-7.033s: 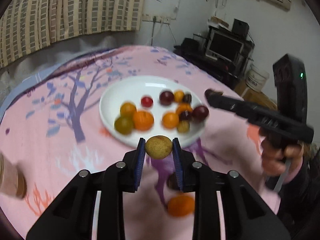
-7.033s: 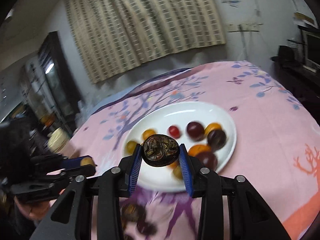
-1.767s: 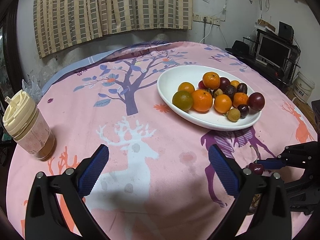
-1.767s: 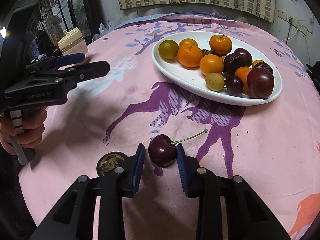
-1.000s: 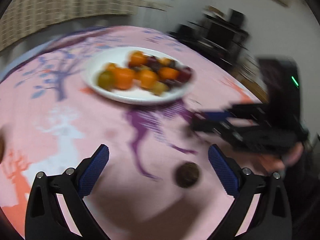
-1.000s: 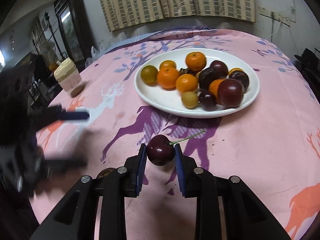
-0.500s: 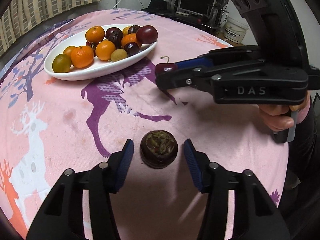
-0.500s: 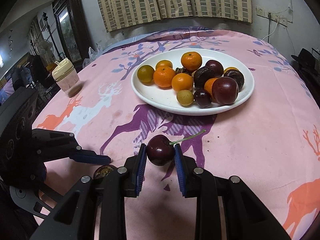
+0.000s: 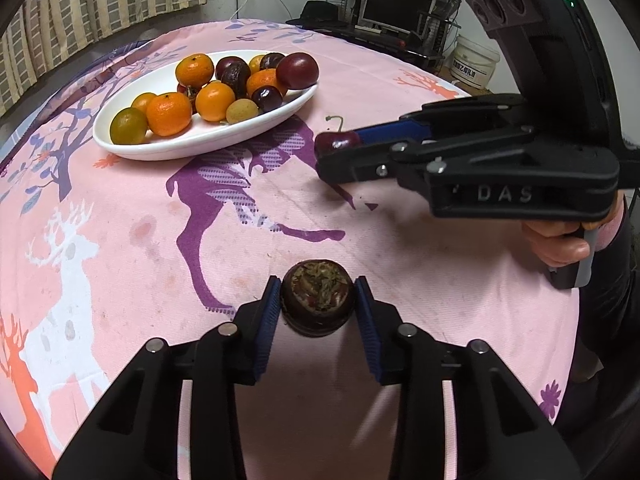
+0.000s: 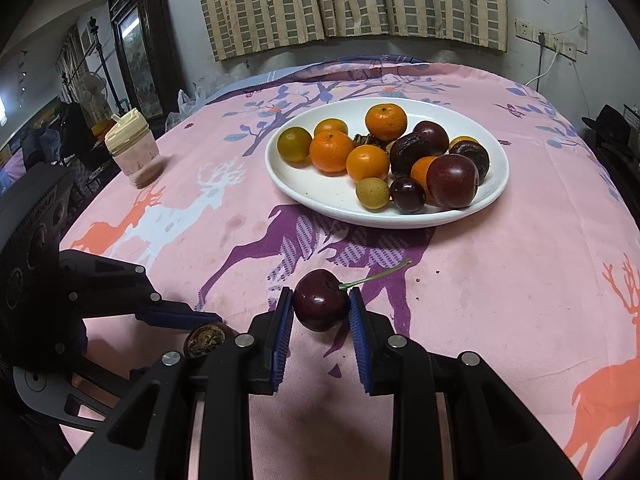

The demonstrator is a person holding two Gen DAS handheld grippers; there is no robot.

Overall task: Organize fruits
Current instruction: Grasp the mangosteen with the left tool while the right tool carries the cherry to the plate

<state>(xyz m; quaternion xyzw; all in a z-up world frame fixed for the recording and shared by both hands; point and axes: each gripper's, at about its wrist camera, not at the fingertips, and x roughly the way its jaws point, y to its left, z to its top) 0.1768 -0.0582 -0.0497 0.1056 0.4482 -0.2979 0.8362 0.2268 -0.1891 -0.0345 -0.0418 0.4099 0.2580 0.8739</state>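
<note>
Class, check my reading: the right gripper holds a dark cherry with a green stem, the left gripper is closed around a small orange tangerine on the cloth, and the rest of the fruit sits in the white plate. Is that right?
One slip. The left gripper grips a dark brown round fruit with a dried top, not a tangerine; the left wrist view shows it. The right gripper does hold the cherry, and the white plate holds the rest.

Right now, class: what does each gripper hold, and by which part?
The left gripper, jaws just closing, clamps the dark brown round dried fruit by its sides; the right gripper pinches the dark red stemmed cherry by its sides.
</note>
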